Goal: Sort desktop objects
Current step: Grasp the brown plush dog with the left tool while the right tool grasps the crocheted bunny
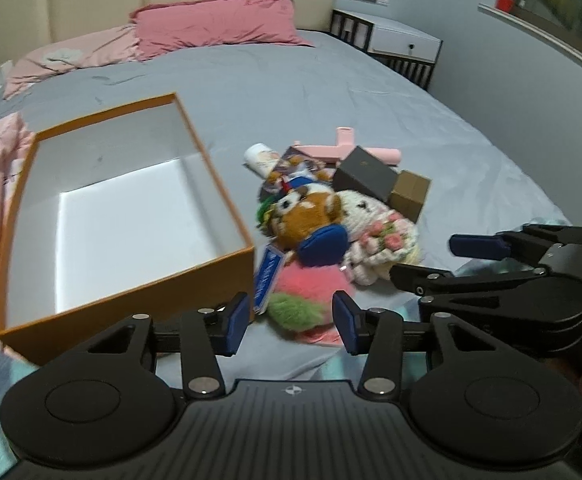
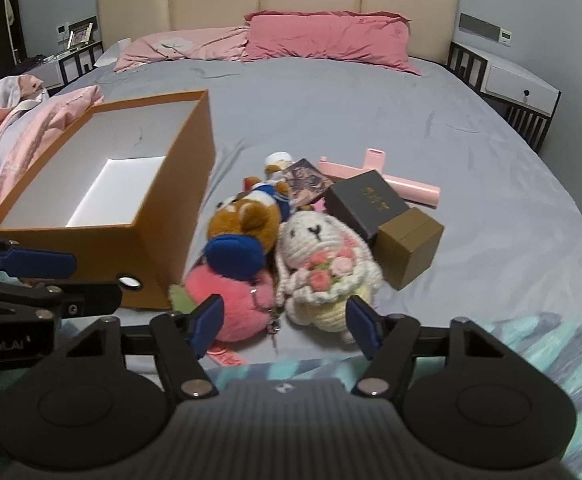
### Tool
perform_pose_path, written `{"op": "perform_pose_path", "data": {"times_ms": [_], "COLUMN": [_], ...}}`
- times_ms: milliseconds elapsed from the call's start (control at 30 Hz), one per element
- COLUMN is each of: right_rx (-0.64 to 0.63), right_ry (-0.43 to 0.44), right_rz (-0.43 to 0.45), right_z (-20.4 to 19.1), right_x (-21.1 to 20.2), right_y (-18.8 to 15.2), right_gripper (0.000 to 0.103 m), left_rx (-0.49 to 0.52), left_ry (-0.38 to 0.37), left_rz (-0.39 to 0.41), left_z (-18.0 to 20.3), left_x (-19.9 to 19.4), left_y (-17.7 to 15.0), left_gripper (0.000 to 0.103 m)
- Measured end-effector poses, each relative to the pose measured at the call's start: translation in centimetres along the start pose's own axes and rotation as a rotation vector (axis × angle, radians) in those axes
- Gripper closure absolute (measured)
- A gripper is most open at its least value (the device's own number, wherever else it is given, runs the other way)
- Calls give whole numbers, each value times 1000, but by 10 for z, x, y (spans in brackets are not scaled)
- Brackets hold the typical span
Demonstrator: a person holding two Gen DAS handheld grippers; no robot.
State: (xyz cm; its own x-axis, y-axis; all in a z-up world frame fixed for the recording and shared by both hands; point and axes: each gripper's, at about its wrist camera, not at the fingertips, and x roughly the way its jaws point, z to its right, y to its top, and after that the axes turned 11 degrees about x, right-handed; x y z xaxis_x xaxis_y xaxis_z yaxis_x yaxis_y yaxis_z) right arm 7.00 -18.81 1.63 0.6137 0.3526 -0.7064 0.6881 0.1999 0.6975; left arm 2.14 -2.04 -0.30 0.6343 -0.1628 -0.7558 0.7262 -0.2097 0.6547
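Big bed [image 2: 331,112] with a grey sheet, under everything.
Orange box [image 2: 159,236], open on top, white and bare inside, on the bed. The landmark for all the rest.
Red pillow [image 2: 327,40] and pink pillow [image 2: 179,46], far behind the orange box, against the headboard.
Pile of small things just to the right of the orange box:
Pink fluffy toy [image 2: 235,300], nearest its front right corner, close to touching.
Brown bear toy [image 2: 251,220] with a blue paw, on top of the pink one, right beside the box's right wall.
White knitted bunny [image 2: 323,252] with pink flowers, one step further right of the box, touching the bear.
Dark grey case [image 2: 367,204] and brown little box [image 2: 409,246], further right again, behind the bunny, touching each other.
Long pink thing [image 2: 375,178], behind the dark case, well right of the box.
Small white bottle [image 2: 279,160] and a picture card [image 2: 305,182], behind the bear, near the box's right wall.
Left hand-held gripper [image 1: 291,322], low in front of the box's right corner, fingers partly apart, nothing between them, pink toy just past the tips.
Right hand-held gripper [image 2: 285,328], further right of the box, in front of the pink toy and bunny, fingers wide apart, holding nothing.
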Motion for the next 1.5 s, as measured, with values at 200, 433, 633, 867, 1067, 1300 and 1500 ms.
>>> {"op": "perform_pose_path", "data": {"times_ms": [200, 433, 633, 867, 1067, 1300, 1500], "right_rx": [-50, -123, -123, -124, -94, -38, 24], "right_ry": [4, 33, 61, 72, 65, 76, 106], "right_rz": [-42, -150, -270, -320, -368, -372, -310], "right_z": [15, 25, 31, 33, 39, 44, 52], "right_x": [12, 45, 80, 109, 124, 125, 101], "right_y": [15, 33, 45, 49, 49, 50, 53], "right_gripper": [41, 40, 38, 35, 36, 48, 50], "left_rx": [-13, 10, 6, 15, 59, 85, 41], "left_ry": [-51, -63, -95, -66, 2, 32, 14], "left_rz": [2, -97, -228, -331, -364, -335, -223], "left_z": [-1, -2, -4, -8, -8, -8, -14], "left_x": [16, 57, 102, 142, 158, 154, 124], "left_y": [35, 76, 97, 106, 110, 106, 106], "left_gripper": [50, 47, 46, 41, 37, 46, 50]}}
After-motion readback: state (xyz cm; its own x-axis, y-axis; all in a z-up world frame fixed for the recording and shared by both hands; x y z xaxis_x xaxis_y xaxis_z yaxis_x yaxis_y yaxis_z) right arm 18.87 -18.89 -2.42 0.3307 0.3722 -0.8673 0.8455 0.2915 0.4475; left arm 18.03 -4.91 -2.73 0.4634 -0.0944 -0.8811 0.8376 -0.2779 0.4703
